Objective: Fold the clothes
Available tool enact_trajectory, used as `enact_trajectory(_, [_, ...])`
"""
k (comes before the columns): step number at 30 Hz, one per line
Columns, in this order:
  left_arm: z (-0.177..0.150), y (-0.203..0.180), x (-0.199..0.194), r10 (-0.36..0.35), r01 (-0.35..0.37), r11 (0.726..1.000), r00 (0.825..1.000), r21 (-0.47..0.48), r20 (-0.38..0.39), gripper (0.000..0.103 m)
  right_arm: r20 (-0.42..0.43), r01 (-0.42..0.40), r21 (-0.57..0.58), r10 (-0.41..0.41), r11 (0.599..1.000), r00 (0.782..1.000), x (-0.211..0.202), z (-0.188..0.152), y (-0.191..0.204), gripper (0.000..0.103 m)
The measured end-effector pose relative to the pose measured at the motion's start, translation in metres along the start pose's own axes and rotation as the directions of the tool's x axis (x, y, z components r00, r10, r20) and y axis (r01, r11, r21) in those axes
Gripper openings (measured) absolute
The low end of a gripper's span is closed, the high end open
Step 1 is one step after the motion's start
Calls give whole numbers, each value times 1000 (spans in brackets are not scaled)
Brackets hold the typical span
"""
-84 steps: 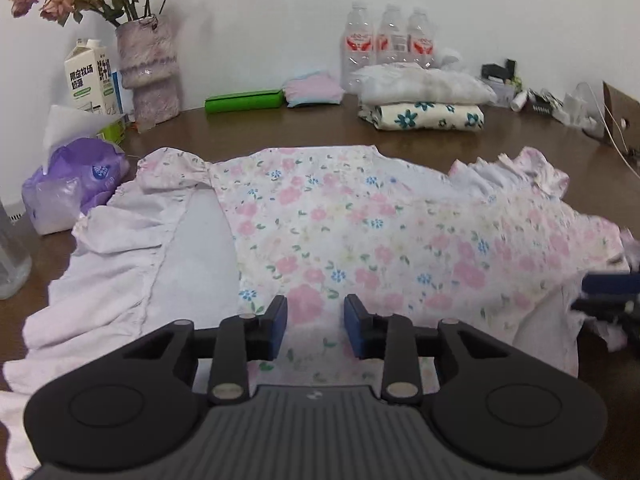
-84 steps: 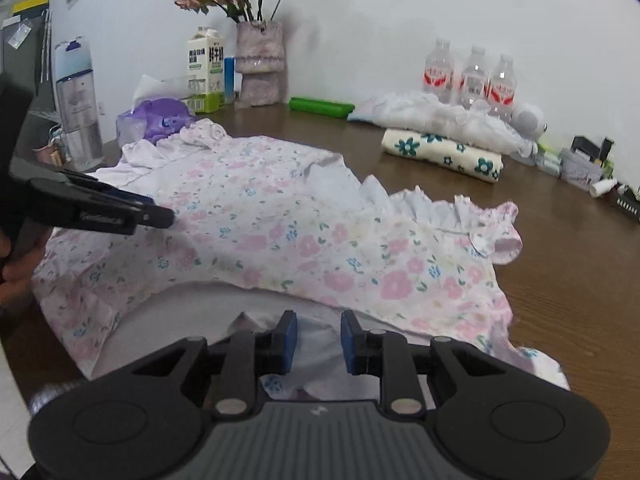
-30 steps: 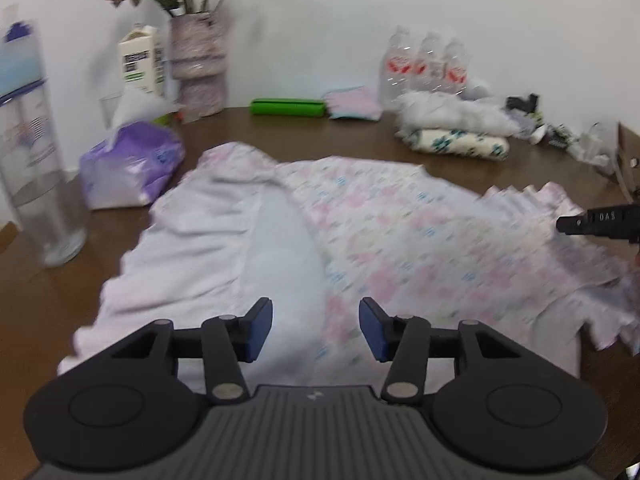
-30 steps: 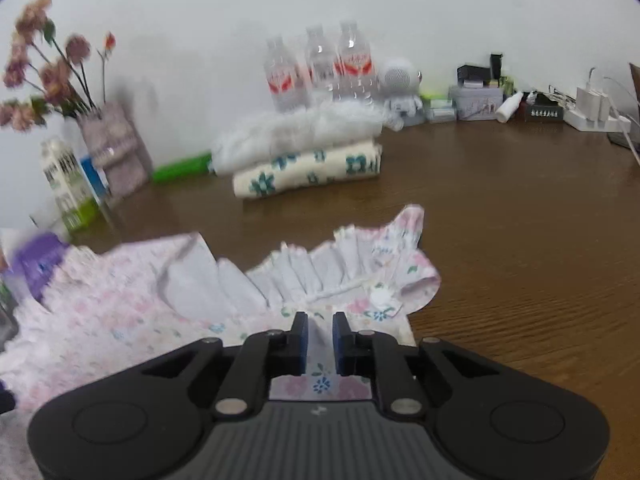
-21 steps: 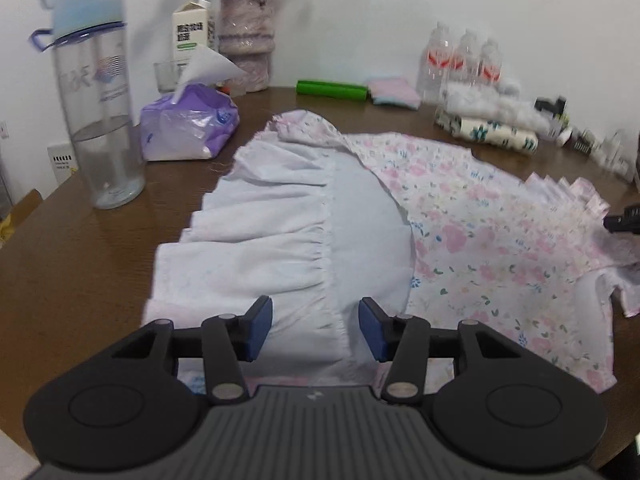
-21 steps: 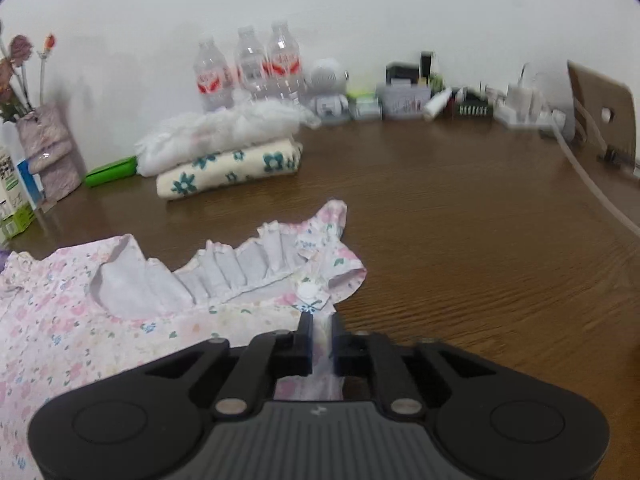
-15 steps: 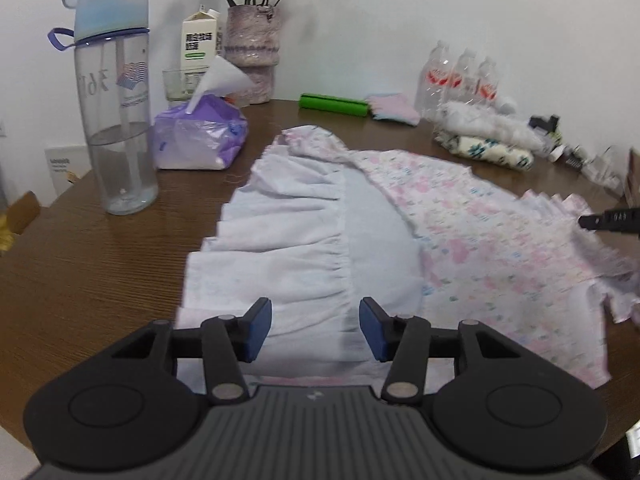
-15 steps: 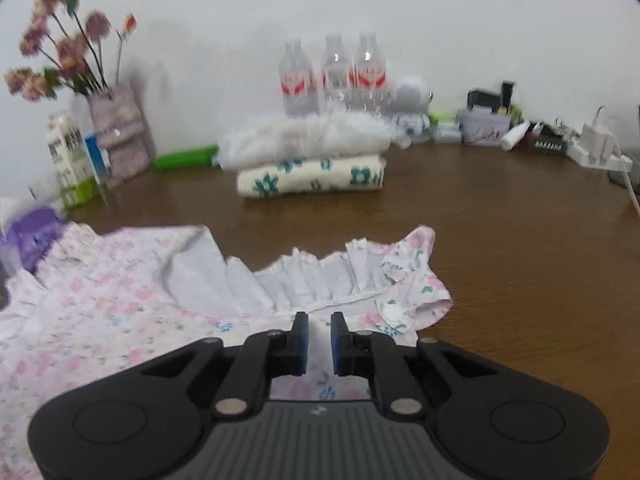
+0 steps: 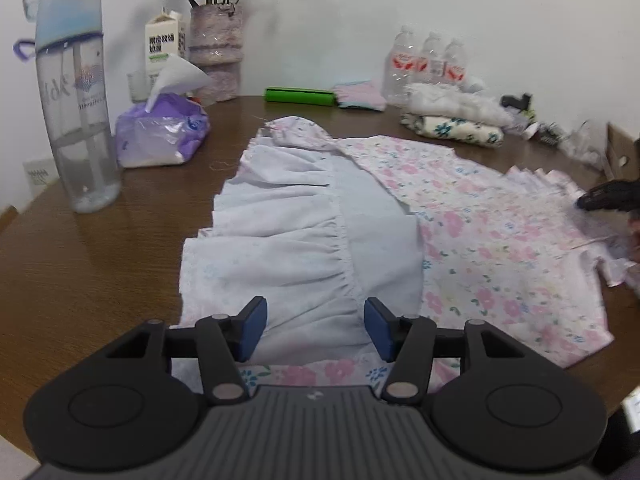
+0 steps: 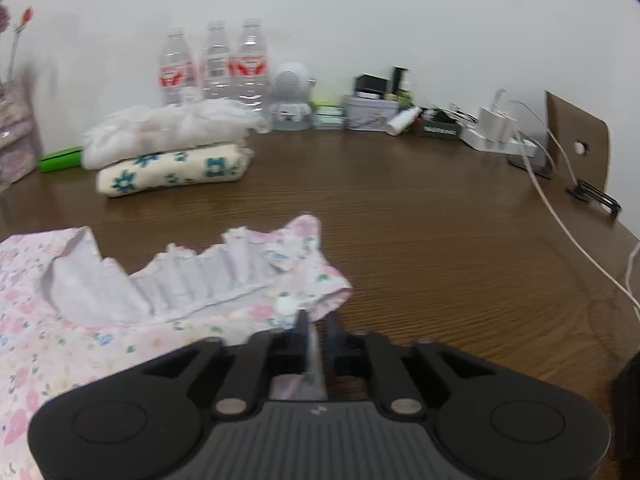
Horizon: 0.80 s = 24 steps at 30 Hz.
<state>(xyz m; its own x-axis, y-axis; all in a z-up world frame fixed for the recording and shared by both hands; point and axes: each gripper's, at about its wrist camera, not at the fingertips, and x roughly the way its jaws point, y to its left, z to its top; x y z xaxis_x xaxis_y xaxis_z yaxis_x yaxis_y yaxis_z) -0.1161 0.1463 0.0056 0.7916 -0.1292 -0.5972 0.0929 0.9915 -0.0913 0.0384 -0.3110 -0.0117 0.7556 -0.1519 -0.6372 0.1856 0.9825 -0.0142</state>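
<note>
Floral dress (image 9: 480, 220) lies spread across the brown wooden table (image 9: 80, 280), its hem turned back so the pale ruffled lining (image 9: 288, 232) faces up at the left-hand end; the right wrist view shows the opposite end, a frilled sleeve (image 10: 248, 276) with a small white button. Left gripper (image 9: 314, 330) hovers over the near edge of the lining, its blue-padded jaws spread wide and holding nothing. Right gripper (image 10: 318, 334) has its jaws drawn close on a fold of the dress fabric beside the sleeve; in the left wrist view it shows only as a dark tip at the far right edge. Around the garment: two folded garments (image 10: 168, 152) stacked at the back, white fluffy over cream with teal flowers; a tall clear water bottle (image 9: 76, 120) with a blue lid and a printed logo too blurred to read; a purple tissue pack (image 9: 160, 136); a vase of dried flowers (image 9: 216, 48); a milk carton (image 9: 162, 46) with Chinese characters, not legible; three small water bottles (image 10: 216, 68) with red labels; a green bar-shaped item (image 9: 300, 97). Only the right wrist view shows the small white speaker-like device (image 10: 290, 98), the power strip with white chargers and cables (image 10: 500, 136) and a brown cardboard panel (image 10: 576, 140). Nothing stands on the dress itself.
</note>
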Motion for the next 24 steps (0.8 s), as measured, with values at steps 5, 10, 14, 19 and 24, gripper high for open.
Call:
enact_trajectory(5, [-8,23,-40,-154,145,981,986,131,67,53,113,-263,-162,283,951,953,-85,-10,14,24])
enact_trajectory(10, [-21,4,-55,-269,244,875,963,418,2,54,-65,-632,-501,703,591,708,-161,-72,56,32])
enact_trajectory(14, [-24,5,-38,-279,290,817,955,499,-99,41,-145,-667,-524,716,530,683,-160,-92,62,30])
enact_trajectory(19, [-22,28,-35,-286,303,802,951,515,-114,40,-246,-708,-544,722,450,647,-159,-118,70,30])
enact_trajectory(24, [-19,39,-34,-264,284,762,957,581,-121,7,-274,-719,-558,725,415,632,-155,-129,68,1])
